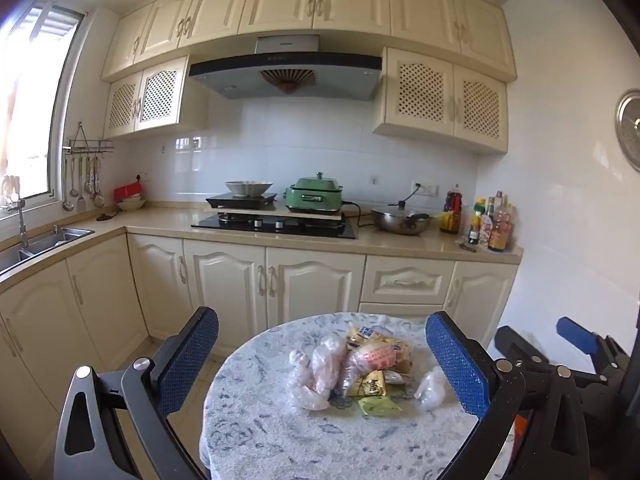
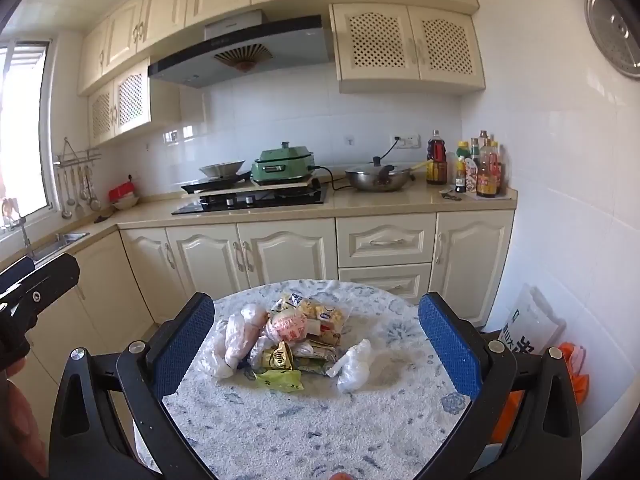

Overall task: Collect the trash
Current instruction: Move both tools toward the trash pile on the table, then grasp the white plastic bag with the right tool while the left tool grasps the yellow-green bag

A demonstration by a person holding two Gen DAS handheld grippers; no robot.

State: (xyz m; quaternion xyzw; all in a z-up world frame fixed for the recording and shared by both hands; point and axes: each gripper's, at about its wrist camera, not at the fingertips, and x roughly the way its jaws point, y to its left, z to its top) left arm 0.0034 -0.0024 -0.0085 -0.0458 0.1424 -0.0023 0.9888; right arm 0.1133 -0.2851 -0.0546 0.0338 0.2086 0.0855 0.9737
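Observation:
A pile of trash [image 1: 360, 364] lies on a round table [image 1: 280, 440] with a blue-white patterned cloth: crumpled clear plastic bags, snack wrappers in gold, pink and green. A small white plastic wad [image 1: 430, 390] lies just right of the pile. The pile [image 2: 288, 340] and the wad [image 2: 354, 366] also show in the right wrist view. My left gripper [image 1: 322, 364] is open and empty, held above the table's near side. My right gripper [image 2: 316, 344] is open and empty, likewise short of the pile. The right gripper also shows at the right edge of the left wrist view [image 1: 576, 336].
A kitchen counter [image 1: 400, 242] runs behind the table with a hob, a green cooker [image 1: 314, 196], a wok [image 1: 400, 220] and bottles [image 1: 492, 224]. A sink [image 1: 48, 240] is at the left. A white sack [image 2: 532, 324] and an orange bag [image 2: 576, 368] lie on the floor at the right.

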